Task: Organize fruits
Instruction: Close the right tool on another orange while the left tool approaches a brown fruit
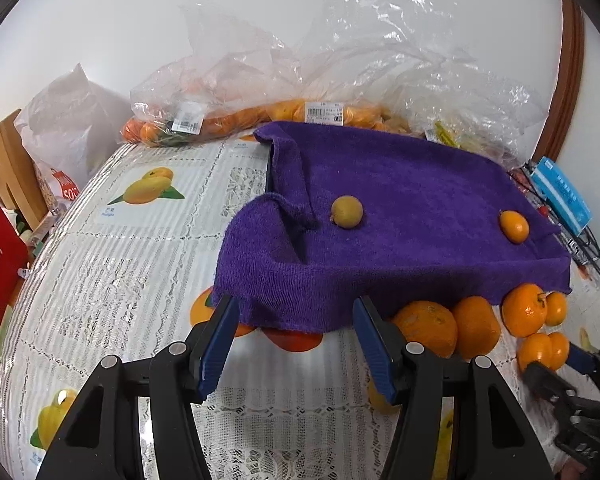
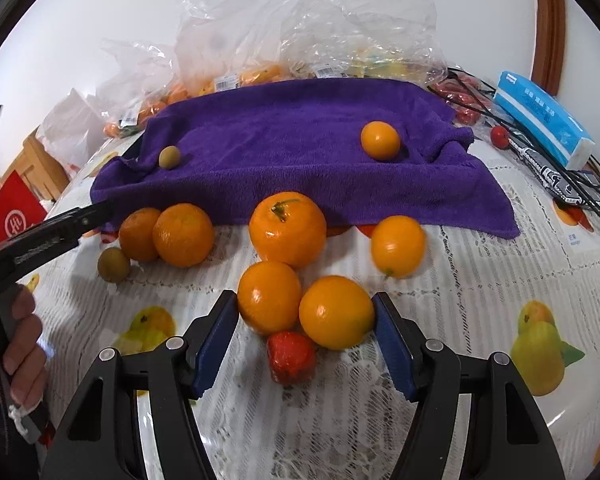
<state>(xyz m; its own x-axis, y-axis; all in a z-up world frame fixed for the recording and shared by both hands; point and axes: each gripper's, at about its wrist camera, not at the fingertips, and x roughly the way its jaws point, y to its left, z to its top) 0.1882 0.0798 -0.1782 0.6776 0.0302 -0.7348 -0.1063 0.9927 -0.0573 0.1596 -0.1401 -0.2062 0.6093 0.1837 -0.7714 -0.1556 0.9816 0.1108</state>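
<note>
A white lace-patterned tablecloth (image 2: pixel 480 280) printed with fruit covers the table by a white wall. A fuzzy purple towel (image 1: pixel 400 200) carries two small fruits. The left gripper (image 1: pixel 296 340) hangs with jaws apart, empty. Only the right wrist view shows the right gripper (image 2: pixel 306 340), jaws apart around two glossy round oranges (image 2: pixel 336 312) and a red strawberry (image 2: pixel 292 356).

left gripper (image 1: pixel 296 344) jaws parted, empty, right gripper (image 2: pixel 306 336) jaws apart
</note>
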